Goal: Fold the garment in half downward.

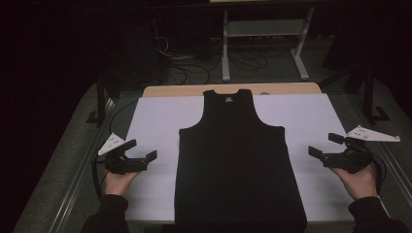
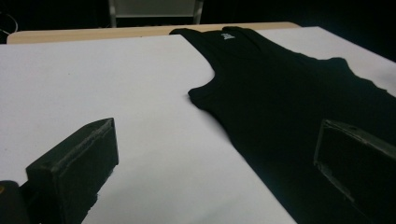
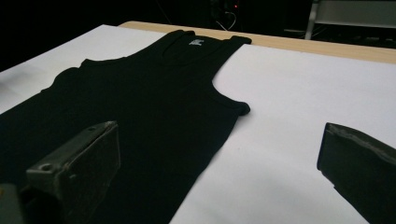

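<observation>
High view: both grippers [image 1: 138, 154] [image 1: 324, 145] open, empty, flanking the black vest [image 1: 238, 160].
Likely best to pinch its side edges evenly, just inward of each gripper's fingers.

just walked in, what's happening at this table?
A person holds a two-jaw gripper in each hand over a table covered with a white sheet. A black tank top lies flat on the sheet, neck toward the far edge. The left gripper sits beside the top's left side and the right gripper beside its right side. Both are open with fingers spread, pointing in at the garment, and neither touches it.
</observation>
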Tool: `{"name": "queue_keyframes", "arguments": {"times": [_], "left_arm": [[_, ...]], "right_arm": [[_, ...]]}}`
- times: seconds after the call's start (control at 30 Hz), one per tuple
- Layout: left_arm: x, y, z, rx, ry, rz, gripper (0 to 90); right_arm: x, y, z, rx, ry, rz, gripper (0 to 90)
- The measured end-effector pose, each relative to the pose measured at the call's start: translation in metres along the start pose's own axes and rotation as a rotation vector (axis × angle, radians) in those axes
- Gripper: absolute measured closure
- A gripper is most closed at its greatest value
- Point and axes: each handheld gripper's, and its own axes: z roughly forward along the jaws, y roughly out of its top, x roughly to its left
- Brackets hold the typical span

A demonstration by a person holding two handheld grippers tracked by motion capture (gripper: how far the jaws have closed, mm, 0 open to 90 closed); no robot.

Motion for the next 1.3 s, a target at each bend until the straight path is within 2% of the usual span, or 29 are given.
{"name": "queue_keyframes", "arguments": {"times": [0.17,0.43,0.73,1.0,1.13,1.3], "left_arm": [[-0.001,0.007,0.002,0.007,0.011,0.012,0.0],[-0.002,0.016,0.007,0.024,0.005,0.04,0.0],[-0.005,0.026,0.011,0.03,-0.025,0.052,0.0],[-0.007,0.034,0.018,0.055,-0.038,0.076,0.0],[-0.007,0.039,0.02,0.052,-0.061,0.074,0.0],[-0.008,0.044,0.024,0.069,-0.065,0.091,0.0]], "right_arm": [[0.0,0.006,0.002,0.014,0.006,-0.009,0.0],[0.0,0.012,0.004,0.026,0.021,-0.034,0.0],[-0.001,0.02,0.008,0.043,0.02,-0.049,0.0],[-0.001,0.027,0.013,0.068,0.029,-0.068,0.0],[-0.001,0.031,0.016,0.074,0.033,-0.076,0.0],[0.0,0.04,0.021,0.086,0.042,-0.09,0.0]]}}
